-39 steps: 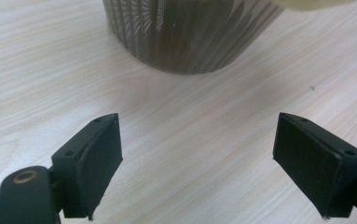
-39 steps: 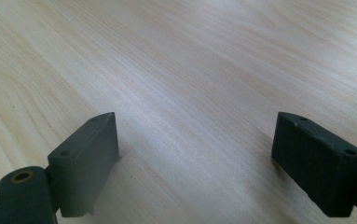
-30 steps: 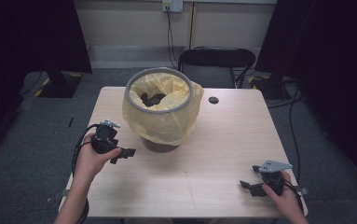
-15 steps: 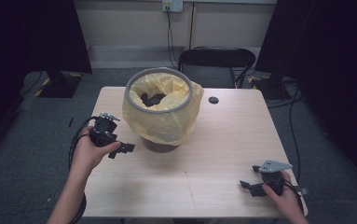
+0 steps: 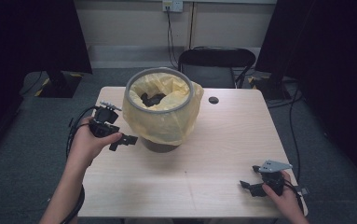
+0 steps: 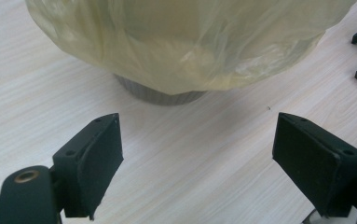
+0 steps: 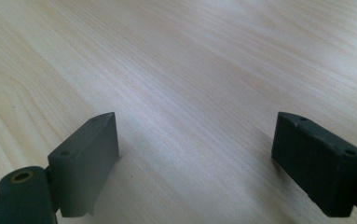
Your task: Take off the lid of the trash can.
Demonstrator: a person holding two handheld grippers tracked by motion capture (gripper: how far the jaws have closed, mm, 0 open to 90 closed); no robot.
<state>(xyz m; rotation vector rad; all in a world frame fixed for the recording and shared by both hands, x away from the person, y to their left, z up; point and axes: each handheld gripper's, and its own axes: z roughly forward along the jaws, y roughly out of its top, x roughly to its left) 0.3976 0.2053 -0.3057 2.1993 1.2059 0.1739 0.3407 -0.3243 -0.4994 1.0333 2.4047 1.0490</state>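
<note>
Bin bag [image 5: 160, 119] now sits just beside the spread left gripper [image 5: 122, 140], which moved closer.

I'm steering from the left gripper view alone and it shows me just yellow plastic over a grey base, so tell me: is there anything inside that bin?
Observer: Yes. In the high view, dark things lie inside the bin; I cannot tell what they are.
Operator: How does the bag sit on top?
Observer: The yellow bag is folded out over the grey rim and hangs down the outside.
Operator: Where is my other claw?
Observer: The right claw is at the near right corner of the table, open, with nothing between its jaws.
</note>
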